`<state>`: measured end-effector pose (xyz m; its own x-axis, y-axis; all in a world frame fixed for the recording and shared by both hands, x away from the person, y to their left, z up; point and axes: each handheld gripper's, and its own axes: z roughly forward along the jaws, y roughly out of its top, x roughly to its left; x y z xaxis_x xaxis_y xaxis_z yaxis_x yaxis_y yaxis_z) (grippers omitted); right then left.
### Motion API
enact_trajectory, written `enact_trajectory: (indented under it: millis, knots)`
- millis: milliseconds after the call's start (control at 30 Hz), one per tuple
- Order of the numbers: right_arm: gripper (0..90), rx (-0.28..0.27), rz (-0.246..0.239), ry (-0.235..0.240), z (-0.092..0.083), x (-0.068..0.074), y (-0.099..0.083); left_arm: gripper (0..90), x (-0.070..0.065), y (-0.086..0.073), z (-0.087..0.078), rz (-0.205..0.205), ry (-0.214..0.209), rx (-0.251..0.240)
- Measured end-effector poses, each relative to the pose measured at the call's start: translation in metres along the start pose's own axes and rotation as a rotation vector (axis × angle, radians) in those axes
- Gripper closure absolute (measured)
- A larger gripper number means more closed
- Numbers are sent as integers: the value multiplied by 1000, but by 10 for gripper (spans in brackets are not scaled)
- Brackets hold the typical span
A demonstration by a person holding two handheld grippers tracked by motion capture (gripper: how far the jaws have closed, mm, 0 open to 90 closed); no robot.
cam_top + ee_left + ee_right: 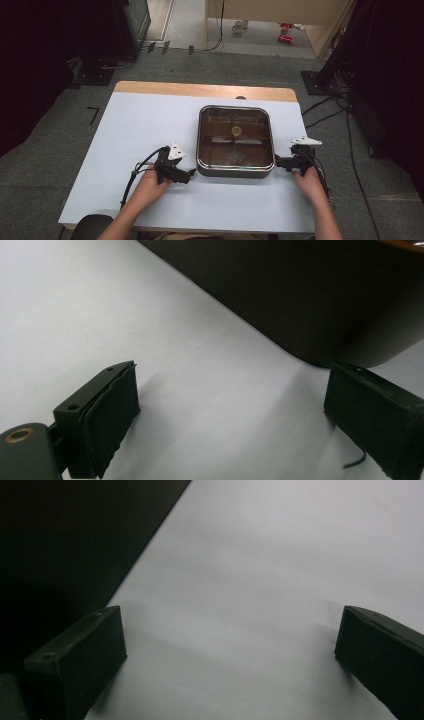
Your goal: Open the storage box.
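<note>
— What sits nearest the camera?

— A person's forearms come in from the bottom of the high view, each hand holding a black two-fingered tool low over the pale blue-white table (140, 125). The left gripper (190, 176) points toward the near left corner of a square, dark-walled electric pan with a glass lid (235, 141); the right gripper (278, 162) lies just beside the pan's right wall.

— And the fingers?

— Spread wide on both, with nothing between them. In the left gripper view the padded fingers (112, 410) stand apart over bare table, the pan's rounded dark wall (320, 300) just ahead. In the right gripper view the fingers (85, 655) are equally parted, one close alongside the pan's dark wall (65, 540); whether it touches cannot be told.

— Where is the pan itself?

— Right of the table's centre, lid on, with a small round knob (236, 131) at its middle. Beyond it runs the table's bare wooden far edge (200, 90), then grey floor.
</note>
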<state>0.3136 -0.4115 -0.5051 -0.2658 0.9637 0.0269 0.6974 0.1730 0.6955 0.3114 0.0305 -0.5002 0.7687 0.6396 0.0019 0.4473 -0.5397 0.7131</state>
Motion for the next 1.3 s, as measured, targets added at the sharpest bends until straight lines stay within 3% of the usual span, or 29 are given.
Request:
enact_trajectory:
  millis: [667, 900, 1100, 1267, 1300]
  knots:
    - [0, 0, 0, 0, 0, 0, 0, 66, -2, 2, 2, -14, 15, 5]
    - [0, 0, 1, 1, 0, 0, 0, 78, 0, 12, 2, 12, 2, 88]
    - [0, 0, 0, 1, 0, 0, 0, 147, 2, 14, -1, 9, -11, 93]
    - [0, 0, 0, 0, 0, 0, 0, 185, 6, 16, -5, -24, -44, 104]
    - [0, 0, 0, 1, 0, 0, 0, 228, 7, 16, -7, -28, -51, 100]
